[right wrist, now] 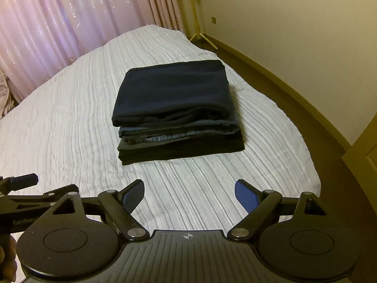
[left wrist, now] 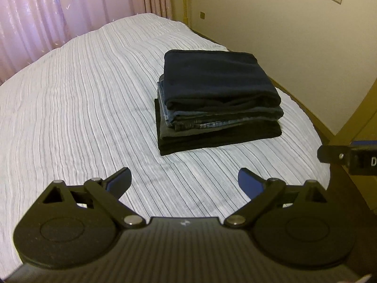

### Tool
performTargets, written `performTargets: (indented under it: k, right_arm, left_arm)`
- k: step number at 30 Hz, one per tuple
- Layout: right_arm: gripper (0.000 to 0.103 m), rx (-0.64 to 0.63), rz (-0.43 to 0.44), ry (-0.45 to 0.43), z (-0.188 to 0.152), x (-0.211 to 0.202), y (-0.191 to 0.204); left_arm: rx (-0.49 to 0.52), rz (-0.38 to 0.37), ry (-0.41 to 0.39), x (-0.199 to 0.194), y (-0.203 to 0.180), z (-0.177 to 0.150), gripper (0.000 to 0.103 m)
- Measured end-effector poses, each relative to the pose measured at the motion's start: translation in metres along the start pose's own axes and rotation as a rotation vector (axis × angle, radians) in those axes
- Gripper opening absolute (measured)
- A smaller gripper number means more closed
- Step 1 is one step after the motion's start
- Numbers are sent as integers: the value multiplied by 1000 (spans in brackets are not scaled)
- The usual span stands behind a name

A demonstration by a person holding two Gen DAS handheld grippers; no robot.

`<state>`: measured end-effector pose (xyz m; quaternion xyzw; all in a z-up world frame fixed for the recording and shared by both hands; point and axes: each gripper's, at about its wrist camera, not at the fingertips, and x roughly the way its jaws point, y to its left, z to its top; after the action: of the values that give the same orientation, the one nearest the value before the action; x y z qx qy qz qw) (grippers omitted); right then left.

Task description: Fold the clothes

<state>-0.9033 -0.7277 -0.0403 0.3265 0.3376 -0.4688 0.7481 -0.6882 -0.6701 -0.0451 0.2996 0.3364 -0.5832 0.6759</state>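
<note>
A neat stack of folded clothes [left wrist: 216, 99] lies on the bed: a dark navy piece on top, blue jeans under it, black and grey pieces at the bottom. It also shows in the right wrist view [right wrist: 176, 110]. My left gripper [left wrist: 185, 181] is open and empty, held above the bedspread in front of the stack and apart from it. My right gripper [right wrist: 189, 194] is open and empty, also in front of the stack. The right gripper's edge [left wrist: 348, 156] shows at the right of the left wrist view. The left gripper [right wrist: 18, 188] shows at the left of the right wrist view.
The bed [left wrist: 82, 106] has a white striped bedspread. Pink curtains [left wrist: 59, 9] hang behind it. A cream wall [left wrist: 294, 47] and dark floor [right wrist: 271, 87] run along the right side. A stand's legs [right wrist: 200, 35] are in the far corner.
</note>
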Motion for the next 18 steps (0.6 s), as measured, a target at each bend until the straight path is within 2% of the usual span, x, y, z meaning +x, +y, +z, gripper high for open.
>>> performTargets:
  k: [8,18]
  right_arm:
    - [87,-8,-1,7,-1,2,6]
    - [87,-7,-2,14,-3,3,7]
  left_arm:
    - [-35,-6,25,5,5,0,96]
    - [-32,-8,31,8,5,-2,100]
